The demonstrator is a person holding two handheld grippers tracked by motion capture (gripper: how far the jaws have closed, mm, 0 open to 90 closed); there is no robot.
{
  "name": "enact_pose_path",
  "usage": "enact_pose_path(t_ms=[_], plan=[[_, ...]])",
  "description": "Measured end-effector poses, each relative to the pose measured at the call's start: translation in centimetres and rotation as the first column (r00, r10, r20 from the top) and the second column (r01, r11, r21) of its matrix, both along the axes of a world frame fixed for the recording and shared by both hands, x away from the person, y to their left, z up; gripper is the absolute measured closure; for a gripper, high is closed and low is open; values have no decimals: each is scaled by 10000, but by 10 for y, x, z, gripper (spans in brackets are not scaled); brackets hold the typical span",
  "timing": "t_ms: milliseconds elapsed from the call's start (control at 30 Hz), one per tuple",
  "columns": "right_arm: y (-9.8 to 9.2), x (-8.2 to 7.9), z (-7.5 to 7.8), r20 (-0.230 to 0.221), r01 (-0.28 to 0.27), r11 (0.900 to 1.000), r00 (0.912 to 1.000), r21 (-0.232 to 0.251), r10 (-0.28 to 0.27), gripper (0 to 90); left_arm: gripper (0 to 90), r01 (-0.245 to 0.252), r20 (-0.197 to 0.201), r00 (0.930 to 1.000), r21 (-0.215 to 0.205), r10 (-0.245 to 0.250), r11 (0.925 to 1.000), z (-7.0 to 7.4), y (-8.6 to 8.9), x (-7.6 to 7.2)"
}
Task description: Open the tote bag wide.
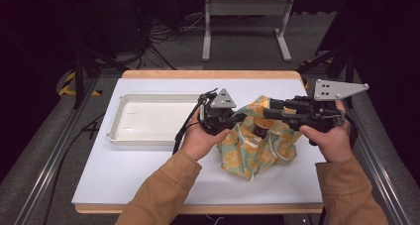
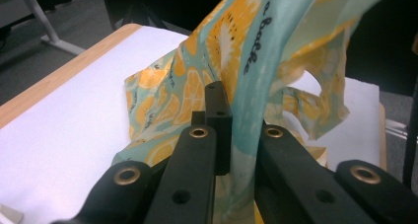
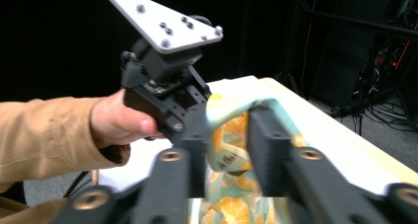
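I had both the left tongs (image 1: 236, 118) and the right tongs (image 1: 270, 112) clamped on the top edge of the orange-print bag (image 1: 257, 150), holding it lifted over the counter (image 1: 148, 160) beside the white tray (image 1: 119, 136), presumably to spread its mouth.

Desk with tray and bag

The white-topped desk (image 1: 148, 170) carried a white tray (image 1: 119, 131) at its left and an orange-patterned bag (image 1: 247, 158) resting near the middle.
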State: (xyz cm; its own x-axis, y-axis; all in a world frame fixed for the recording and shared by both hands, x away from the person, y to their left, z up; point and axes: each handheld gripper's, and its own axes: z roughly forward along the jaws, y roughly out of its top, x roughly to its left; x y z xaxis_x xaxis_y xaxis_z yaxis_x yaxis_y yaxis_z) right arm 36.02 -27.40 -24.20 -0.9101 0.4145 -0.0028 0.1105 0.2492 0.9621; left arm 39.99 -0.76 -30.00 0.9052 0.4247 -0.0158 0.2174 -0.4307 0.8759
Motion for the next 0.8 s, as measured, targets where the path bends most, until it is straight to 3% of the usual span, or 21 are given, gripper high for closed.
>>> enact_pose_path(t_ms=[233, 367, 600, 667, 800], plan=[[-26, -14, -4, 426, 1120, 9925, 9925, 494, -1142, 431, 896, -70, -196, 9998, -331, 63, 9994, 0, 5, 2], [-38, -17, -13, 393, 1625, 9856, 9856, 473, -1644, 390, 896, -147, -198, 9997, -355, 141, 9993, -1, 6, 3], [-58, -29, -34, 140, 2146, 9764, 9765, 258, -2150, 336, 896, -169, -233, 9996, -399, 160, 9991, 1, 8, 4], [-61, -33, -40, 361, 2501, 9682, 9677, -105, -2496, 303, 896, -213, -202, 9996, -391, 205, 9990, 1, 9, 5], [-63, -37, -53, 342, 2707, 9607, 9625, -615, -2690, 265, 896, -227, -194, 9996, -385, 219, 9990, 3, 11, 6]])
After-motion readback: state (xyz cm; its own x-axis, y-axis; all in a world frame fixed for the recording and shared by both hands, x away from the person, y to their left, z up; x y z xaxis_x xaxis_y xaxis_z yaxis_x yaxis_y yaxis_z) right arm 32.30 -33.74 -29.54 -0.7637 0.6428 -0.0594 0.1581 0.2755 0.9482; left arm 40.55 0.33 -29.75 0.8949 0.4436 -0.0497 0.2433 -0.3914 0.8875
